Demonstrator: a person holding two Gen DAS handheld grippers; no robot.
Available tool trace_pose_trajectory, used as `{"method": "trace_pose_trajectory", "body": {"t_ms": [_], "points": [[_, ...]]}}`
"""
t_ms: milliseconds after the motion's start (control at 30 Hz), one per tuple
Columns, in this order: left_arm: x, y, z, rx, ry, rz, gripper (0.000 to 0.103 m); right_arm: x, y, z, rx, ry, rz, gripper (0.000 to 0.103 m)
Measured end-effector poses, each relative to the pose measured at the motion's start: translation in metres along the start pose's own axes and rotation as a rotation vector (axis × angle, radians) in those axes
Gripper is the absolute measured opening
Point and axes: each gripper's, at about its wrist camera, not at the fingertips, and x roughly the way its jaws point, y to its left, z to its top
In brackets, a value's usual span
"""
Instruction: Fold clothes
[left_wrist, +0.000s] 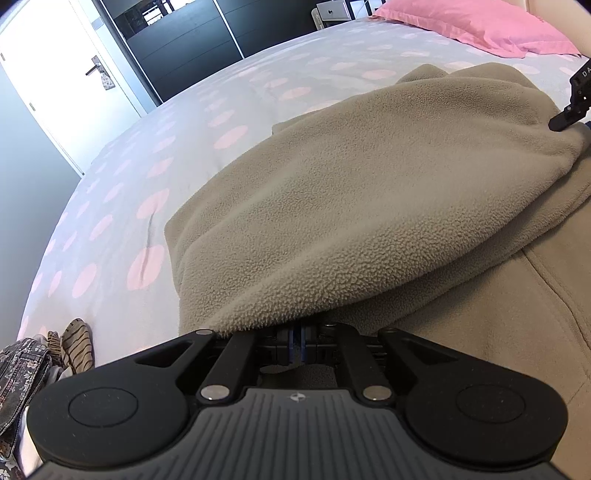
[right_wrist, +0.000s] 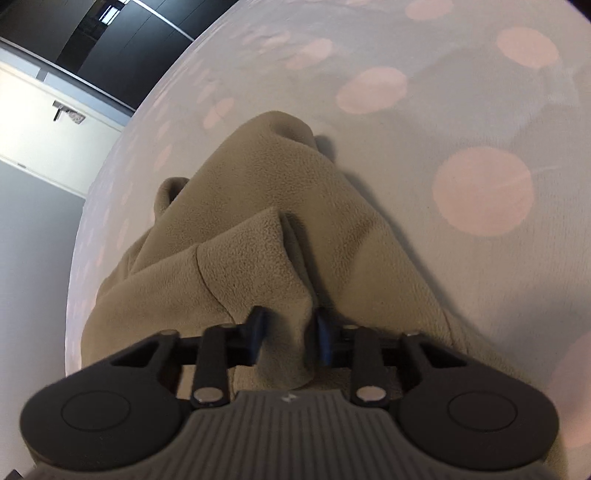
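Garment: your beige fleece garment (left_wrist: 332, 206) lies on the bed (left_wrist: 155, 155), a grey cover with pink dots; its top layer is doubled over the lower one.
Left hand-held gripper: your left hand-held gripper (left_wrist: 298, 341) has its blue pads together at 6 o'clock in the left wrist view, just under the folded fleece edge; you cannot tell whether cloth is pinched between them.
Right hand-held gripper: your right hand-held gripper (right_wrist: 290, 338) has its jaws apart, with a ridge of fleece standing between the blue pads; the pads do not press it.
Surroundings: a pink pillow (left_wrist: 476, 26) sits at 1 o'clock, a white door (left_wrist: 59, 74) at 10 o'clock, and patterned clothes (left_wrist: 26, 373) at 8 o'clock.
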Motion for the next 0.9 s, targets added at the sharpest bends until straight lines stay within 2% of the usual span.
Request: {"method": "trace_pose_trajectory", "body": {"t_ms": [100, 167, 233, 433, 600, 767, 833, 867, 900], "points": [[0.005, 0.001, 0.001, 0.001, 0.001, 0.001, 0.003, -0.010, 0.010, 0.001, -0.031, -0.030, 0.014, 0.016], [0.005, 0.001, 0.001, 0.007, 0.002, 0.004, 0.003, -0.024, 0.019, 0.004, -0.045, -0.072, 0.033, 0.013], [0.004, 0.001, 0.000, 0.013, 0.003, 0.005, 0.003, -0.043, 0.030, 0.007, -0.066, -0.131, 0.052, 0.012], [0.006, 0.002, -0.001, 0.022, 0.009, -0.016, 0.002, -0.097, 0.056, 0.016, -0.138, -0.315, 0.024, 0.010], [0.007, 0.003, 0.001, 0.017, 0.015, -0.018, 0.002, -0.061, 0.025, 0.015, -0.095, -0.220, -0.079, 0.010], [0.003, 0.007, 0.001, 0.030, 0.009, -0.038, 0.002, -0.030, 0.008, 0.008, -0.137, -0.172, -0.135, 0.013], [-0.002, 0.012, -0.002, 0.025, 0.014, -0.063, 0.002, -0.027, 0.005, 0.008, -0.135, -0.157, -0.155, 0.017], [-0.005, 0.015, -0.003, 0.023, 0.017, -0.075, 0.002, -0.028, 0.003, 0.008, -0.135, -0.155, -0.168, 0.023], [-0.008, 0.018, -0.005, 0.020, 0.020, -0.088, 0.002, -0.030, 0.003, 0.008, -0.142, -0.159, -0.193, 0.035]]}}
